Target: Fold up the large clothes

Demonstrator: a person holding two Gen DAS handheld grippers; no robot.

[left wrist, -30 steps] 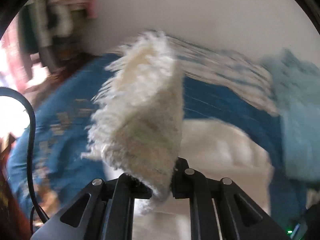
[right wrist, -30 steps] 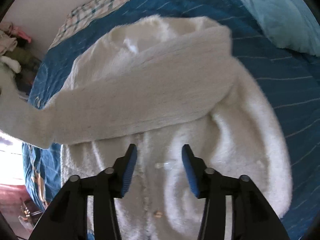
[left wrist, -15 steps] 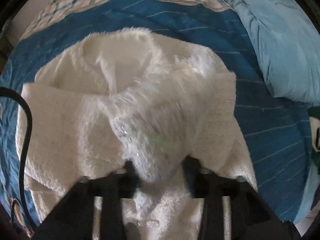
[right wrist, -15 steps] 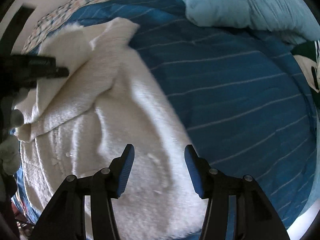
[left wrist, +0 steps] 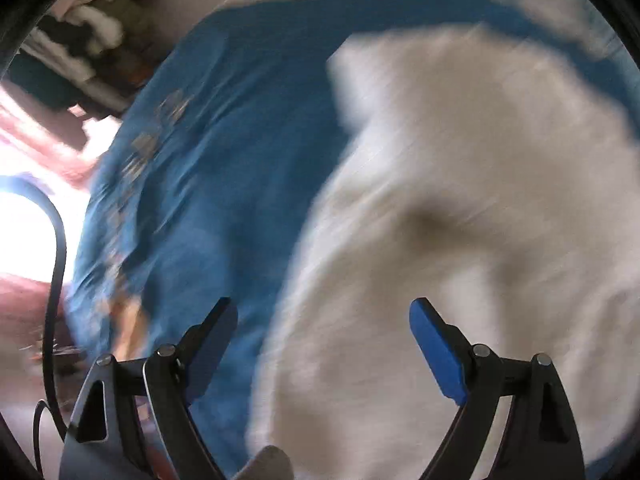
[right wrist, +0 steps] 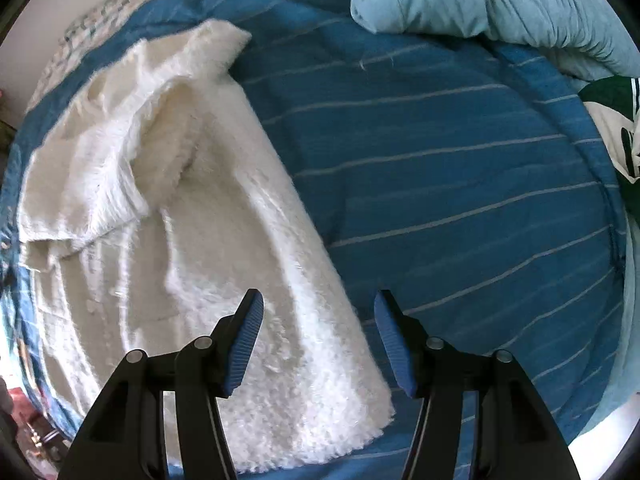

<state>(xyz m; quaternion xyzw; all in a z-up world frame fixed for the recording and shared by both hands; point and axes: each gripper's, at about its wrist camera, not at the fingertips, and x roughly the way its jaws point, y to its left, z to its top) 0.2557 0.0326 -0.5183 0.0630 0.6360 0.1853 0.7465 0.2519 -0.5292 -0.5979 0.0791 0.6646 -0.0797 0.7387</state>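
Released since a second ago, the fluffy white cardigan [right wrist: 192, 248] lies sleeve-folded on the bed, both hand-held grippers wide

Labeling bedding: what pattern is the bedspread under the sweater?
Blue bedspread with thin pale stripes; clearest in the right wrist view.

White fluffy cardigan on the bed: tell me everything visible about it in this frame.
The white fluffy cardigan is cream, shaggy pile fabric with small buttons faintly visible down its front. It lies flat on the blue striped bedspread, one sleeve folded across the upper body. Its hem corner sits below the open right gripper. The left gripper, also open, hovers over its other edge. Neither gripper holds it.
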